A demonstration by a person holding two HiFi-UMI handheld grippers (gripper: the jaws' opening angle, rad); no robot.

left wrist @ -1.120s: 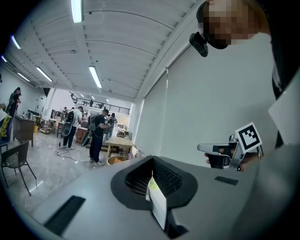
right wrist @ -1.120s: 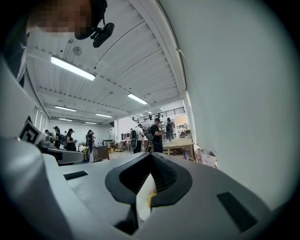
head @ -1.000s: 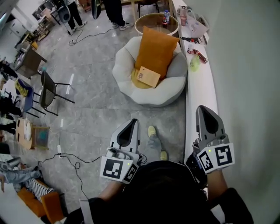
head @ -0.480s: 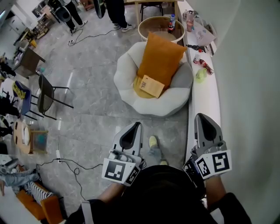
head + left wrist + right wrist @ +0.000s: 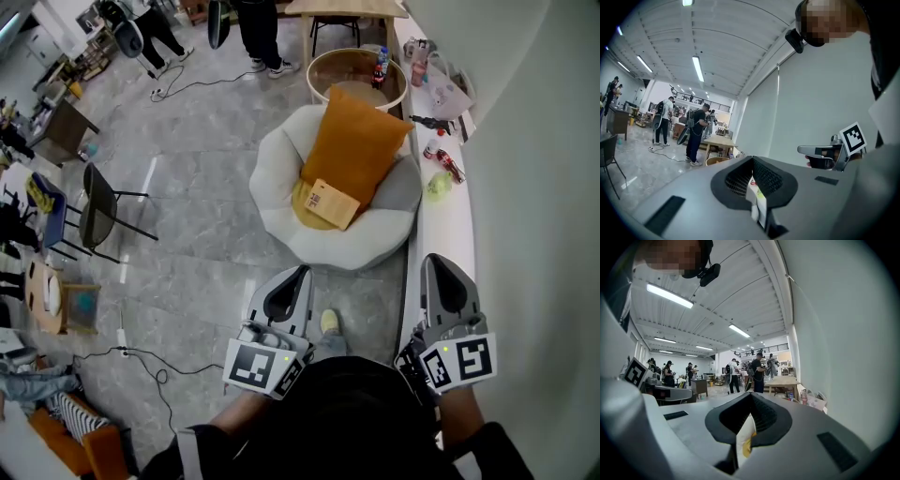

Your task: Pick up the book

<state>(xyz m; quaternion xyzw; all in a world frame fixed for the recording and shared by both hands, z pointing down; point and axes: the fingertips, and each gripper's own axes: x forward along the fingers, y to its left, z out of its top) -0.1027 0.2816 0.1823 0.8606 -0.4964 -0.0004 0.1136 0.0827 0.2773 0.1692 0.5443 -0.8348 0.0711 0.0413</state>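
Note:
The book, tan with a small dark label, lies on the seat of a white round armchair and leans against an orange pillow. Both grippers are held low in front of the person and point toward the chair, well short of it. My left gripper has its jaws together with nothing held, as the left gripper view also shows. My right gripper hangs over the white ledge with its jaws shut and nothing in them. A yellow shoe shows between the grippers.
A long white ledge runs along the right wall and bears bottles and a green object. Behind the armchair stands a round side table. A black folding chair and floor cables lie at left. People stand at the far end.
The armchair and the book have slid down the head view, closer to the person. Both grippers keep their pose and stay shut.

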